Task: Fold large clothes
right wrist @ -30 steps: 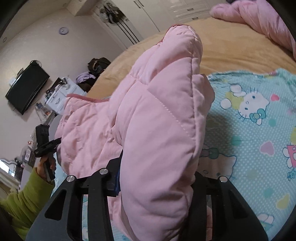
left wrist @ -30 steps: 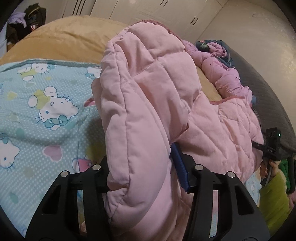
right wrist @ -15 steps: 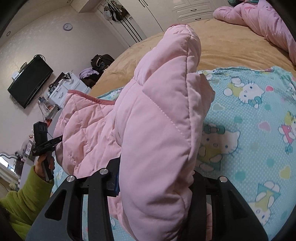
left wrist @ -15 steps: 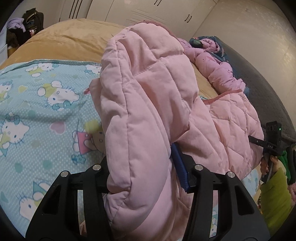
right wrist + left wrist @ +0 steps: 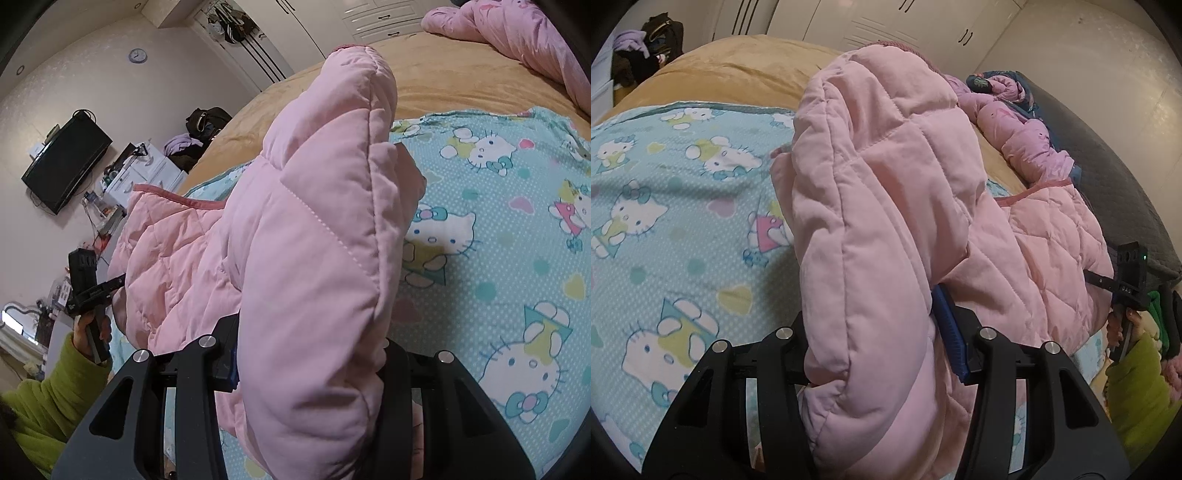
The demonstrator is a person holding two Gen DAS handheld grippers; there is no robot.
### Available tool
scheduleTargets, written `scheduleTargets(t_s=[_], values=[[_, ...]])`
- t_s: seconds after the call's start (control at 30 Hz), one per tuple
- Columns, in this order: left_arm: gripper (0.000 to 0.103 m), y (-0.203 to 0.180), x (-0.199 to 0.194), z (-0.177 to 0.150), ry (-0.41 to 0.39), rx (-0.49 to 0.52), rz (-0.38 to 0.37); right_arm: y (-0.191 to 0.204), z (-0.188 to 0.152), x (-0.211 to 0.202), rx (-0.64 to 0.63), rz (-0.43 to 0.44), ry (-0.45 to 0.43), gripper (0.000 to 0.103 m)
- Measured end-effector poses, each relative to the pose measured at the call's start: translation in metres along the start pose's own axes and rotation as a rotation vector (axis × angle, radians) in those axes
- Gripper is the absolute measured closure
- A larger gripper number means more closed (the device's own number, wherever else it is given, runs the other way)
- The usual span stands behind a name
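1. A bed fills both views, spread with a tan blanket toward 12 o'clock and a light-blue cartoon-cat sheet over the nearer part.
2. The pink quilted jacket is the task's garment: a thick padded fold of it rises from 6 o'clock up the middle of each wrist view, while the rest lies on the sheet, trailing to 3 o'clock in the left view and to 9 o'clock in the right view.
3. A second pink padded garment lies bunched on the blanket at 1 o'clock in the left view, well apart from the grippers.
4. A black television hangs on the wall at 9 o'clock in the right view, above a cluttered white cabinet.
5. A lime-green sleeve enters at 8 o'clock in the right view.
6. The left gripper has its jaws pinching the jacket's fold, which bulges out between them; a blue pad presses its right side.
7. The right gripper likewise has its jaws clamped on a padded fold of the jacket.
8. A small round clock sits on the wall at 11 o'clock in the right view.
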State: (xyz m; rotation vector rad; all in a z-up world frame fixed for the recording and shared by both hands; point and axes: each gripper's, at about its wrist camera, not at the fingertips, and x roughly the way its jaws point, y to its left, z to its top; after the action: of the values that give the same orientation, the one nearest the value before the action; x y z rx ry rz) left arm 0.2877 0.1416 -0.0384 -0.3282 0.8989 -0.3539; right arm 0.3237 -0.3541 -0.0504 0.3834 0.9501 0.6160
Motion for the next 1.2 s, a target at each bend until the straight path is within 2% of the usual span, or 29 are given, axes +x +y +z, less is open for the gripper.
scheduleTargets(t_s=[0.33,0.73,1.2], values=[[0.061,0.014,0.003,-0.013,0.01,-0.037,0.015,-0.024,-0.017,0.008,0.084,-0.027,0.011,0.062],[0.061,0.021,0.01,-0.017,0.023,-0.047,0.02,-0.02,-0.021,0.006,0.084,-0.024,0.015,0.061],[0.058,0.037,0.025,-0.018,0.067,-0.086,0.031,-0.046,-0.026,0.026,0.181,-0.046,0.092,0.043]])
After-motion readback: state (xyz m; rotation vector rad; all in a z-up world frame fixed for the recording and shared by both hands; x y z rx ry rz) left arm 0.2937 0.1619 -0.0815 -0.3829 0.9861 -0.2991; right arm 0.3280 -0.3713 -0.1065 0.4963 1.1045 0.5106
